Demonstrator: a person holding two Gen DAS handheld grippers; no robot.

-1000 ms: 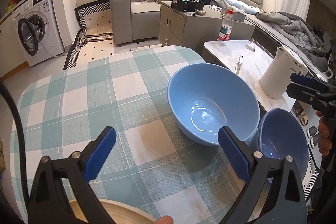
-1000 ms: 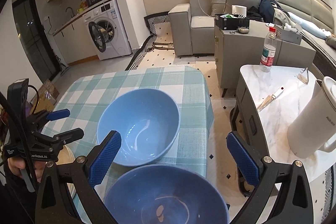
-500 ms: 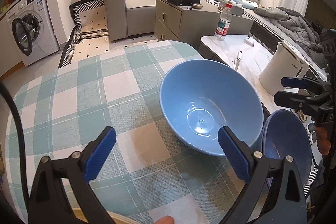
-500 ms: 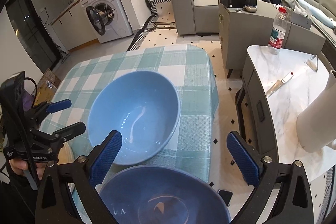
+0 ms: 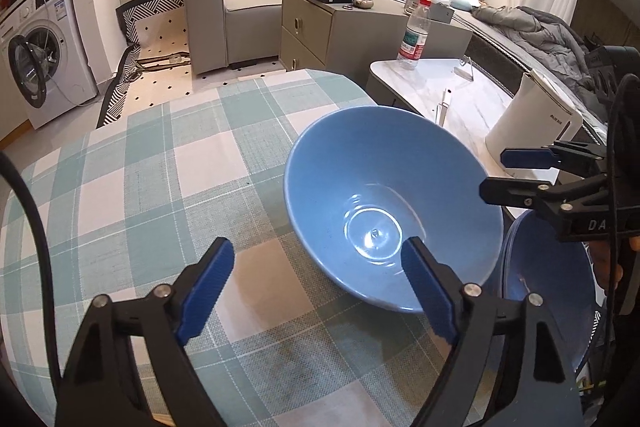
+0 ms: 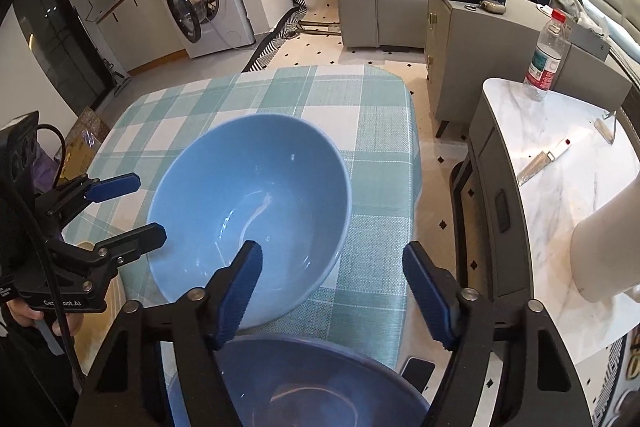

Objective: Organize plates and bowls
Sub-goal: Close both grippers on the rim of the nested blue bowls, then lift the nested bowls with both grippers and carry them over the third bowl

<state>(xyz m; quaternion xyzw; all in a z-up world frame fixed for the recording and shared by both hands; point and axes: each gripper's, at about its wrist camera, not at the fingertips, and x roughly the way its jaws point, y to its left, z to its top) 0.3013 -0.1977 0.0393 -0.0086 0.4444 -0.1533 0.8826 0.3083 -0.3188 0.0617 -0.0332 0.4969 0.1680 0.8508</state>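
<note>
A large light blue bowl (image 5: 394, 203) (image 6: 250, 215) sits upright on the checked table near its right edge. A darker blue bowl (image 5: 548, 291) (image 6: 296, 383) lies close under my right gripper (image 6: 332, 297), at the table's near right corner. The right gripper is open and its jaws stand over the gap between the two bowls. It also shows in the left wrist view (image 5: 516, 173). My left gripper (image 5: 318, 291) is open and empty, just short of the light bowl's near rim. It also shows in the right wrist view (image 6: 120, 207).
The table (image 5: 152, 187) has a teal and white checked cloth. A wooden plate edge (image 6: 82, 247) shows under the left gripper. To the right stands a marble side table (image 6: 560, 163) with a white kettle (image 5: 532, 123), a knife (image 6: 540, 163) and a water bottle (image 6: 546, 59).
Both grippers have moved closer to the light blue bowl. The right gripper's jaws have narrowed somewhat and stand higher over the dark bowl.
</note>
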